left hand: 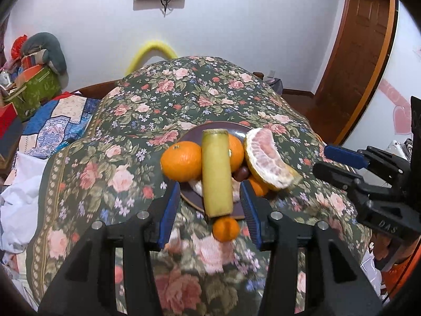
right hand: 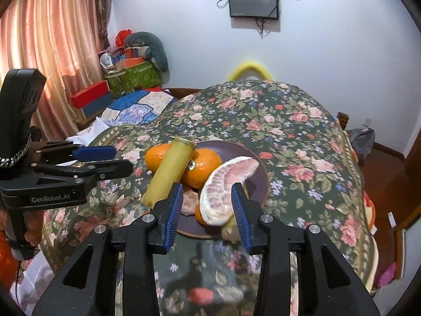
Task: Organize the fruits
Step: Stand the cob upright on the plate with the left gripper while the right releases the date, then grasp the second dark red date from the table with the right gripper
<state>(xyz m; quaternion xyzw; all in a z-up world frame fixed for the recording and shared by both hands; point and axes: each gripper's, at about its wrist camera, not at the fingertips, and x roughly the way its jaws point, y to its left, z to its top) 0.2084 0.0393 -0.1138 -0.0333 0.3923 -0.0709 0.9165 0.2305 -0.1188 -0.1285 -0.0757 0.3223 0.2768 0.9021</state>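
Note:
A dark plate (left hand: 191, 198) on the floral cloth holds two oranges (left hand: 181, 160), a yellow-green cane stick (left hand: 217, 173) laid across them, a peeled pomelo wedge (left hand: 268, 158) and small dark red fruits (left hand: 242, 172). A small mandarin (left hand: 226, 229) lies on the cloth just in front of the plate. My left gripper (left hand: 208, 210) is open, its pads either side of the stick's near end without touching it. My right gripper (right hand: 206, 210) is open in front of the pomelo wedge (right hand: 221, 189), holding nothing. Each gripper shows in the other's view: right gripper (left hand: 322, 159), left gripper (right hand: 122, 159).
The floral cloth (left hand: 184, 97) covers a rounded table that drops away on all sides. A quilted bed (left hand: 52, 121) with boxes (left hand: 34, 89) is at the left. A wooden door (left hand: 363, 47) stands at the right. A yellow hoop (left hand: 152, 52) rises behind the table.

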